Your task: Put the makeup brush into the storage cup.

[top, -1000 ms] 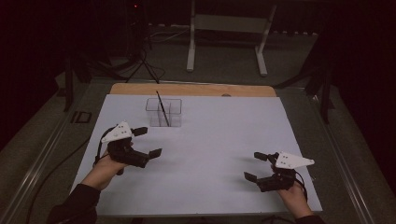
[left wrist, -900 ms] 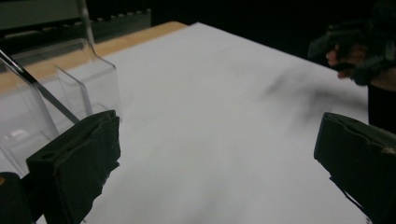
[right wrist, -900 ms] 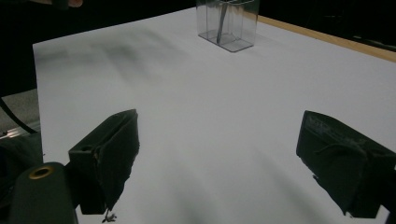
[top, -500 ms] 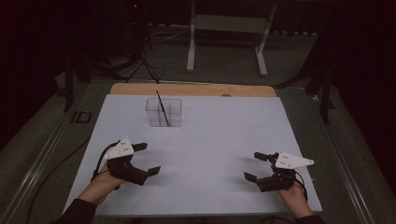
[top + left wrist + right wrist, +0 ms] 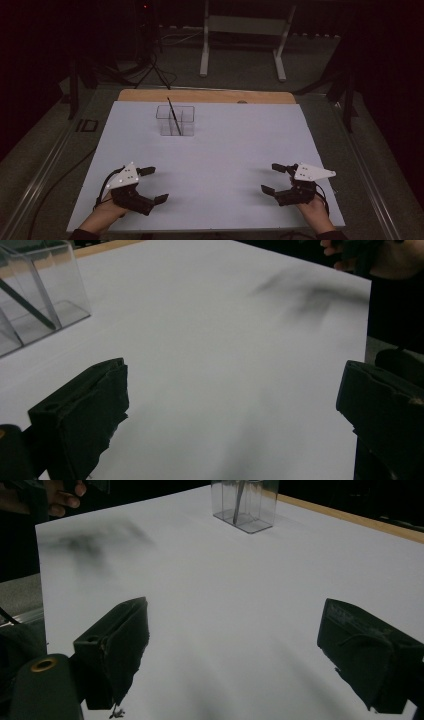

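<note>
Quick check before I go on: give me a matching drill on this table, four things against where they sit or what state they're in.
Things:
1. left gripper
2. right gripper
3. clear box
4. dark stick

Places or states:
A. far side of the white sheet
B. open, near right corner
C. leaning inside the box
D. open, near left corner

Pairs: 1-D, 2-B, 3-A, 4-C

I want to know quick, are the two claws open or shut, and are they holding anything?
Left gripper: open, holding nothing, low over the white table.
Right gripper: open, holding nothing.
</note>
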A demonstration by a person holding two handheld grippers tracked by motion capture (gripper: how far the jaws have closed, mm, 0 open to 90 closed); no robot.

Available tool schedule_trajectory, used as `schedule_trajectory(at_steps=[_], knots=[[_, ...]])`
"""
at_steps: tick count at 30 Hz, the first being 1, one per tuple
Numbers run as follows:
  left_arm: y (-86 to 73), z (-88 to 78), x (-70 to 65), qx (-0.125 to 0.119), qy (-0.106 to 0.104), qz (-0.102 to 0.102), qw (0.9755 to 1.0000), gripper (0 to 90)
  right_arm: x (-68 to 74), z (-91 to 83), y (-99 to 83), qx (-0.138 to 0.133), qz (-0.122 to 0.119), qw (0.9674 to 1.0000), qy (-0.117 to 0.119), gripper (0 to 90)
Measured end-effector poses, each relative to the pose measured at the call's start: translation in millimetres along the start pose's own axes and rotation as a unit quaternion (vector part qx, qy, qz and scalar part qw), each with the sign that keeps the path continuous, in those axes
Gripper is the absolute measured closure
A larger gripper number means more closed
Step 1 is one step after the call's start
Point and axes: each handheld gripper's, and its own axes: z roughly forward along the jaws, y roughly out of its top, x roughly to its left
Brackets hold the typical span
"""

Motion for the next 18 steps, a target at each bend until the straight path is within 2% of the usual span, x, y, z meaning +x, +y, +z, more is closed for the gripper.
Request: schedule_trajectory(at_steps=[3,7,10,14,18], knots=[[-8.5,0.2,-1.7,0.012,0.001,0.006,0.9999,1.3,-0.3,0.4,-0.3,0.001,0.001,1.0,0.001,13.1],[-16.5,1.1,-0.3,0.011,0.006,0.0,0.9999,1.3,-0.2,0.8,-0.3,0.002,0.001,1.0,0.001,13.1],[-21.3,1.4,0.4,0.013,0.007,0.005,0.9999,1.3,-0.2,0.7,-0.3,0.002,0.001,1.0,0.002,13.1],[-28.9,0.9,3.3,-0.004,0.002,-0.01,0.9999,1.3,-0.9,0.0,-0.5,0.0,0.001,1.0,0.001,13.1],[-32.2,1.3,2.8,-0.001,0.009,0.002,1.0,1.3,-1.9,-0.6,-1.3,0.001,0.001,1.0,-0.001,13.1]])
